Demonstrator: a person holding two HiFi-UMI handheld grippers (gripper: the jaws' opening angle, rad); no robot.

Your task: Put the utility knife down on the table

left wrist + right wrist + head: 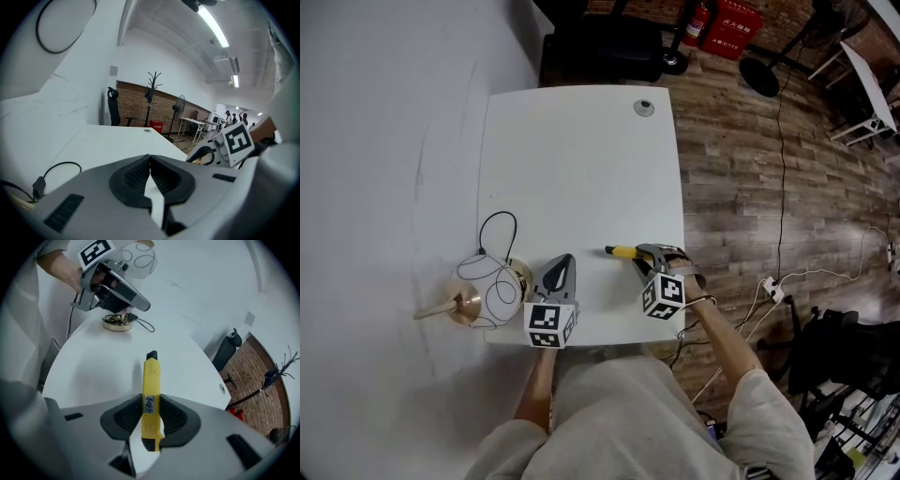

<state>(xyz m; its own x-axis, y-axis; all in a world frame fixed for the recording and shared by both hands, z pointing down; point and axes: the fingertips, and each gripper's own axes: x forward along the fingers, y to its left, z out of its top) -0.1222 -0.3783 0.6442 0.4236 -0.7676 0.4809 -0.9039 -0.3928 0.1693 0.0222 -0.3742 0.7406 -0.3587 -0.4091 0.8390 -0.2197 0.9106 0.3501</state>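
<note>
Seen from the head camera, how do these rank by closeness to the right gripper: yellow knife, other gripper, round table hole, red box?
1. Utility knife: clamped in the right gripper.
2. Left gripper: to its left, at the near edge of the table.
3. Round hole cover: at the table's far end.
4. Red box: beyond the table, by the brick wall.
</note>
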